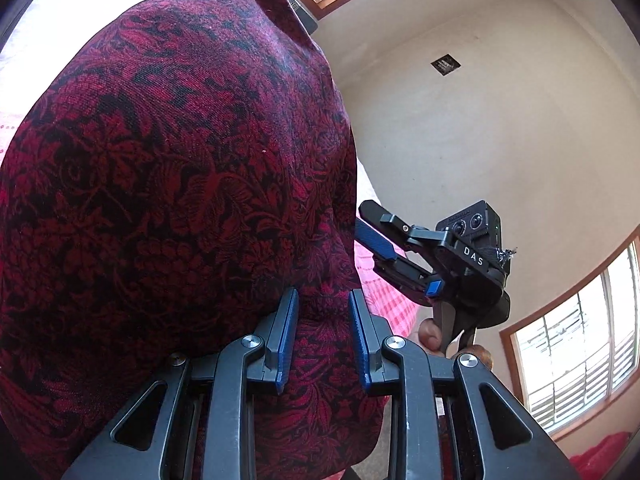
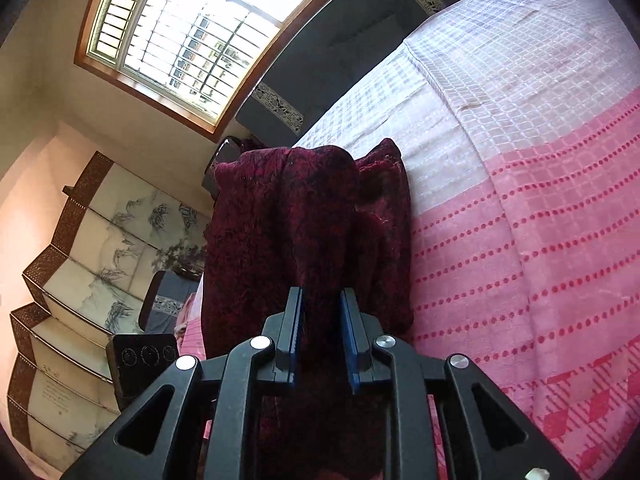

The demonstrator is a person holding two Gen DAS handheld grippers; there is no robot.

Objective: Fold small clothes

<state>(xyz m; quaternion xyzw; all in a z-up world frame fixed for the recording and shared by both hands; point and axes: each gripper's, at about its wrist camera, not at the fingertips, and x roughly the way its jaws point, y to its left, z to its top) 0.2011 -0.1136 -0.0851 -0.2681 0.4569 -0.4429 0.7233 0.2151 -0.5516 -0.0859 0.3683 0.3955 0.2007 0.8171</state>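
A dark red cloth with a black leaf pattern (image 1: 180,184) hangs in the air above the bed and fills most of the left wrist view. My left gripper (image 1: 323,300) is shut on a bunched fold of it, with fabric packed between the blue pads. In the right wrist view the same cloth (image 2: 304,216) drapes down and narrows into my right gripper (image 2: 322,300), which is shut on that fold. From the left wrist view the right gripper (image 1: 366,236) meets the cloth's right edge, a hand (image 1: 432,336) on its handle. Its fingertips are partly hidden by fabric.
A bed with a pink and white checked cover (image 2: 520,200) lies under and to the right of the cloth. A dark headboard (image 2: 340,60), a barred window (image 2: 180,32), a folding painted screen (image 2: 92,264) and a black box with dials (image 2: 144,356) stand on the left.
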